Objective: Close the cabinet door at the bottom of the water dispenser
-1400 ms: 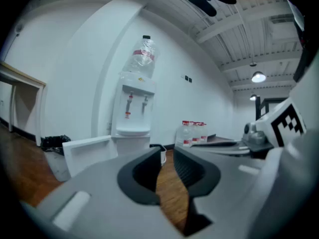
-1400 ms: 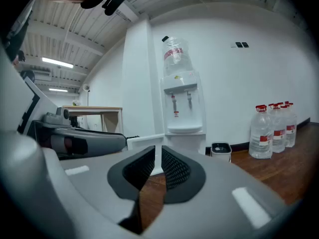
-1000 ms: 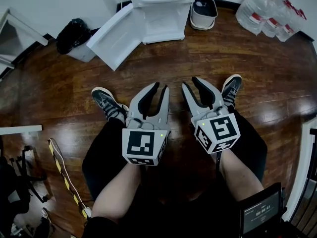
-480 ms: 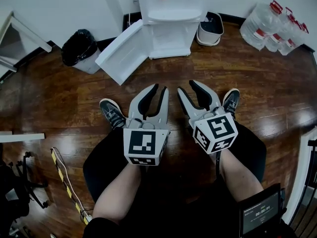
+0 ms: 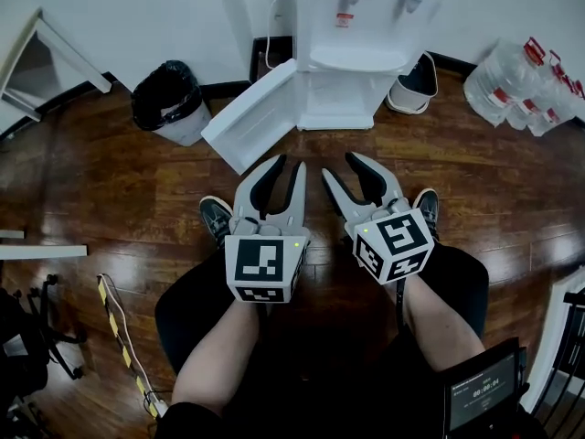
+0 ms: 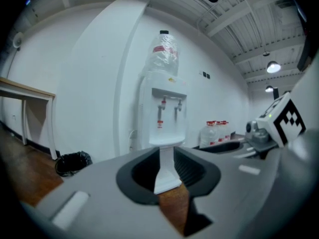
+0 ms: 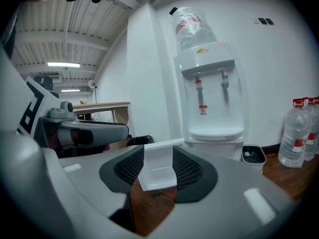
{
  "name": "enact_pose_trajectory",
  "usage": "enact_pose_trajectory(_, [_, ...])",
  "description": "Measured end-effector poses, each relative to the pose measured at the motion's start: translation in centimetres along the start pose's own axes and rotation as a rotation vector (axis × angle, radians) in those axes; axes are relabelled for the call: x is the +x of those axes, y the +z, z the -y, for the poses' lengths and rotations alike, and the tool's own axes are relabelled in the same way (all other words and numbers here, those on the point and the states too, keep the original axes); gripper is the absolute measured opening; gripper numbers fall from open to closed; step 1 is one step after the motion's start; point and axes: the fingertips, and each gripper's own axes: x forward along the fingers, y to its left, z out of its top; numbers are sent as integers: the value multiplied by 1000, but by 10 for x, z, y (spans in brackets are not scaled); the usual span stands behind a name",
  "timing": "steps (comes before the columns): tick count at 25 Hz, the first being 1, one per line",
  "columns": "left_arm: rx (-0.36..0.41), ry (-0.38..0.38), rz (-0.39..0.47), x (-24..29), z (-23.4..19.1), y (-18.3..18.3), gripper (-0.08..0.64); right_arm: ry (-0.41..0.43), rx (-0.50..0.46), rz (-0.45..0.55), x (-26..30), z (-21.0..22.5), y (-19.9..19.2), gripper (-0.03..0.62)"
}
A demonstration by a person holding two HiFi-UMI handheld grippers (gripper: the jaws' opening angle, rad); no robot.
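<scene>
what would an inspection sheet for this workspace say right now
surface: wood floor, glossy
job's things: water dispenser against the wall; its cabinet door swung wide open to the left
clutter: black-bagged bin, small white bin, water bottles
grippers: left gripper fingers shut, empty; right gripper fingers opening, nothing between them; both short of the door
cables: cord down the wall beside the dispenser; striped strip on the floor
surroundings: white wall; screen at lower right

Glossy brown wood floor point(image 5: 101, 199); smooth white plastic water dispenser point(image 5: 352, 99) and cabinet door point(image 5: 249, 122).
</scene>
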Motion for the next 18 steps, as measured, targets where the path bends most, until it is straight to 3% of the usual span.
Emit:
enact_pose_trajectory(6, [30,14,-3,27,-36,12,125,42,0,-24,51,3,4,178])
enact_pose_trajectory(10, [48,69,-94,54,-76,-8,225,82,19,-53,89,5,1,184])
enact_pose_trajectory(14, [-33,133,-172,75,-121,-26,239,114,31,-92,123,12,-4,186])
enact_pose_trajectory(18, [-104,179,-156,91,-159,-15,239,165,124,-194,165,9,-33,186])
